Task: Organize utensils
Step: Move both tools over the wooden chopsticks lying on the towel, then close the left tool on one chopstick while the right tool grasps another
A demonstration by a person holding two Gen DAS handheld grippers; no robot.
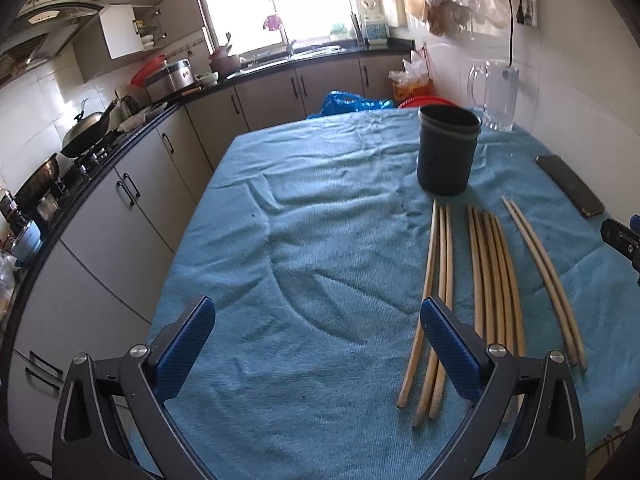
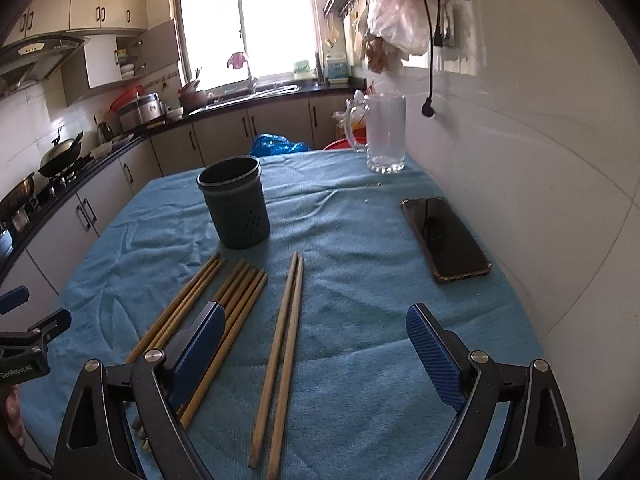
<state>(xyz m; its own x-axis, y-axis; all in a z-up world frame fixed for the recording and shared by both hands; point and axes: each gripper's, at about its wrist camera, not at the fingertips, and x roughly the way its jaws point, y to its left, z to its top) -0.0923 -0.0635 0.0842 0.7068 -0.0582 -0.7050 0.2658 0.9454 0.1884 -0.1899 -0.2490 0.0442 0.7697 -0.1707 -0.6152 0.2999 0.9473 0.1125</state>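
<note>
Both claws are held wide and empty: the left gripper [image 1: 318, 344] and the right gripper [image 2: 316, 344] above the blue cloth [image 2: 360, 240]. The chopsticks [image 2: 280, 352] lie in three groups before the dark holder [image 2: 236, 204]; none is seen inside it. No pickup appears begun. Next, one bundle should be straddled and clamped. The glass mug [image 2: 384, 136] appears empty.

Tan chopsticks [image 2: 280, 356] and a dark grey holder [image 2: 236, 204] on a blue ribbed cloth [image 2: 360, 240].

Black frames with silver screws carry ribbed blue fingers [image 1: 450, 354].
</note>
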